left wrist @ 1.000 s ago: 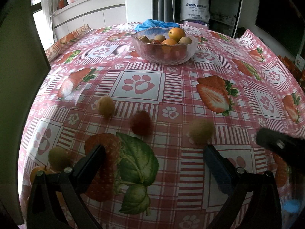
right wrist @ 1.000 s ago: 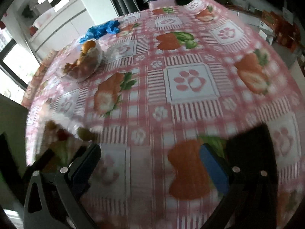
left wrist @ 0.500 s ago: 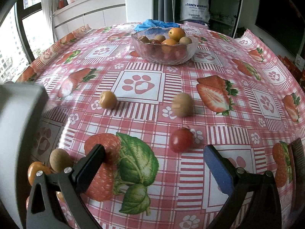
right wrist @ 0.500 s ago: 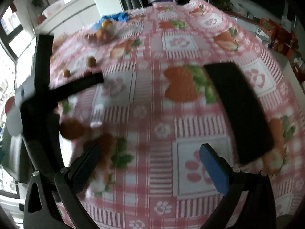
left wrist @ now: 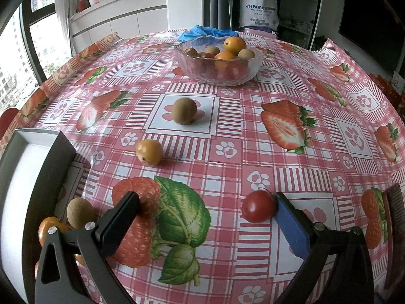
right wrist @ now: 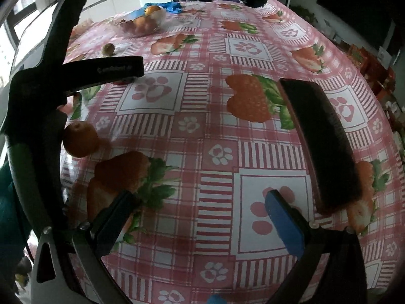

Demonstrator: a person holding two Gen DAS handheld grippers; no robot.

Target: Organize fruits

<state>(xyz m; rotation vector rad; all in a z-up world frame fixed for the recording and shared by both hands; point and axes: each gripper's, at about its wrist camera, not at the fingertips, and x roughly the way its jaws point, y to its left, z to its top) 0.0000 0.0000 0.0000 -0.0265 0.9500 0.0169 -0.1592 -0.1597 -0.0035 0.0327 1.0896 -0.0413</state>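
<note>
A glass bowl (left wrist: 249, 69) of several fruits stands at the far middle of the table. Loose on the cloth lie a brown fruit (left wrist: 184, 111), a yellow fruit (left wrist: 149, 151) and a red tomato (left wrist: 259, 206). My left gripper (left wrist: 206, 211) is open and empty; the tomato touches its right blue fingertip (left wrist: 288, 215). A tan fruit (left wrist: 79, 212) and an orange fruit (left wrist: 49, 229) lie left of its left finger. My right gripper (right wrist: 198, 209) is open and empty over bare cloth. An orange fruit (right wrist: 80, 139) lies to its left; the bowl (right wrist: 139, 26) is far off.
A white tray (left wrist: 15, 177) with a dark rim sits at the table's left edge. A black oblong object (right wrist: 321, 139) lies on the cloth right of my right gripper. The left gripper's frame (right wrist: 38, 96) fills the left of the right wrist view. Blue gloves (left wrist: 207, 30) lie behind the bowl.
The loose fruits have rolled: the brown one toward the bowl, the tomato to the right against my left gripper's blue fingertip. The right wrist view has swung and steadied over the cloth.
</note>
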